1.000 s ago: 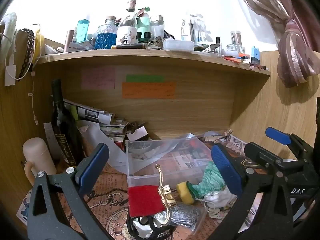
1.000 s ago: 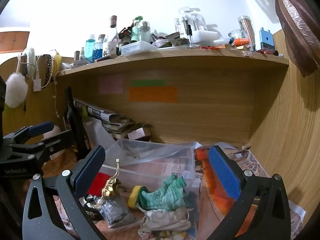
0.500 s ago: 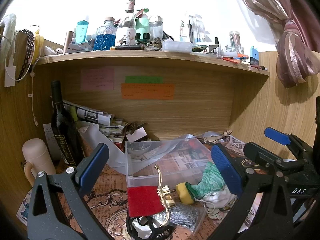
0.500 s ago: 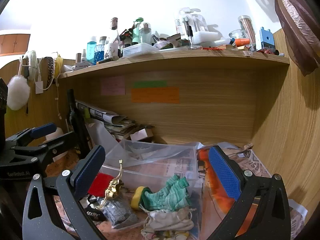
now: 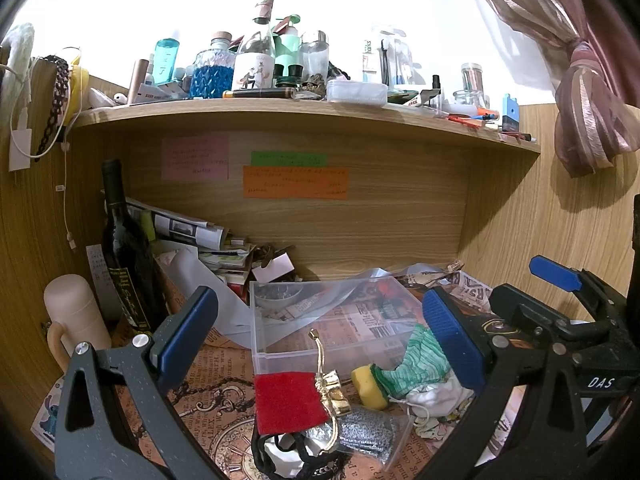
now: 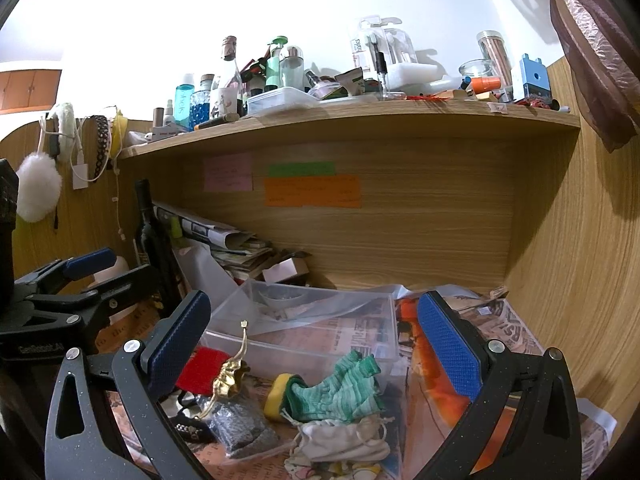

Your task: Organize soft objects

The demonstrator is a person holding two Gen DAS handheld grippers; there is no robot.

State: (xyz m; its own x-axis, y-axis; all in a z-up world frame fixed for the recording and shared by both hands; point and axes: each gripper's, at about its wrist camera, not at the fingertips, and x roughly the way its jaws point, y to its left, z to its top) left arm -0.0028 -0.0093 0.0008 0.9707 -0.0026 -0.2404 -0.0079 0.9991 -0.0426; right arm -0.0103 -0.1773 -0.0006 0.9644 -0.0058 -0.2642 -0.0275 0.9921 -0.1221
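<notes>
My left gripper [image 5: 320, 336] and right gripper [image 6: 316, 344] both gape wide, empty. Green cloth [image 6: 340, 392] lies against the clear bin [image 6: 320, 320].

A crumpled green-striped cloth [image 6: 340, 394] lies against a yellow sponge [image 6: 277, 396], just before the clear plastic bin [image 6: 320, 320]. A white drawstring pouch [image 6: 344, 440] sits below; a flat red cloth [image 5: 288, 402], perhaps felt, lies left.
</notes>
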